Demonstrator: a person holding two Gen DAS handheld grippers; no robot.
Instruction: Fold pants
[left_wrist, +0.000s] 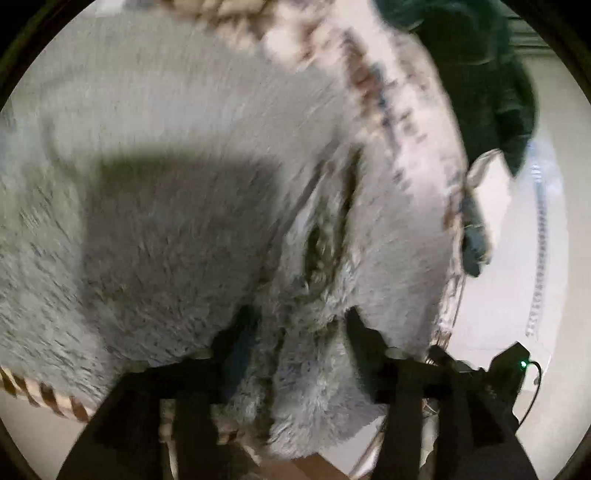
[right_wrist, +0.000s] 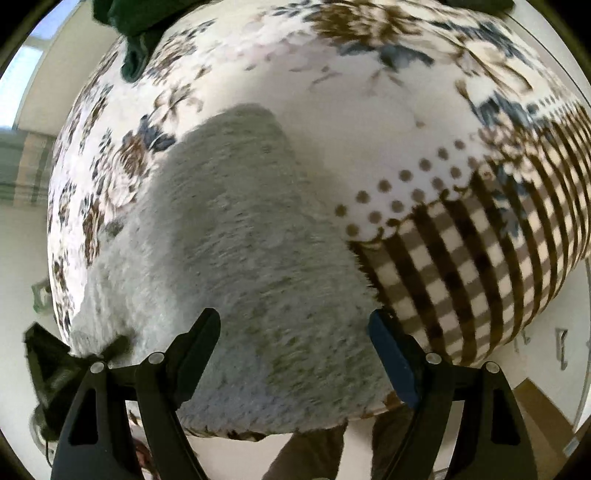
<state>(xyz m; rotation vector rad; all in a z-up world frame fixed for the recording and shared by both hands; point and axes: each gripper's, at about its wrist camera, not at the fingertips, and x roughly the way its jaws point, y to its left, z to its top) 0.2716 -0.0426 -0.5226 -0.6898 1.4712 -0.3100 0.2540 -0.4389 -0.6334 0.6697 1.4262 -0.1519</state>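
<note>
Left gripper (left_wrist: 299, 325) pinching bunched pants (left_wrist: 177, 206) edge on blanket (right_wrist: 369, 110); right gripper (right_wrist: 295, 332) spread wide above pants. Mid-fold; next likely right grasps opposite edge.

We found no readable text, label, brand or number in either view. Motion blur smeared both pictures.

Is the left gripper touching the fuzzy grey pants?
Touching. In the left wrist view, the left gripper has a bunched fold of the pants between its jaws, with the fuzzy cloth pressed against both.
</note>
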